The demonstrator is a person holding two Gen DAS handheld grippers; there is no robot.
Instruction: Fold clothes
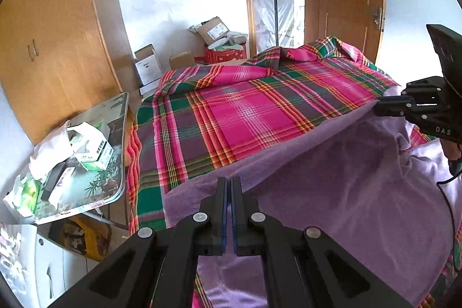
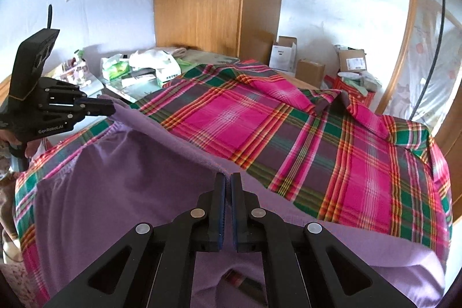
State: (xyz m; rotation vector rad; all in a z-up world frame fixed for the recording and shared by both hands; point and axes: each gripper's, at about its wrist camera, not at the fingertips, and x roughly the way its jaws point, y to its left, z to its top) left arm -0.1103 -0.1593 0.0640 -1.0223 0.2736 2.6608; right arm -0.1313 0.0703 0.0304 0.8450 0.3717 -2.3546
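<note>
Left wrist view: left gripper clamped on edge of purple garment, jaws pressed together with cloth between. Right gripper at 2 o'clock pinched same edge, so fabric hung taut between the two, probably to keep fold line straight. Right wrist view: right gripper nipped onto purple garment, narrow gap only; left gripper at 10 o'clock. Garment lay across near side of plaid bedsheet, lifted edge toward 12 o'clock. Cluttered side table at 9 o'clock, clear of work.
</note>
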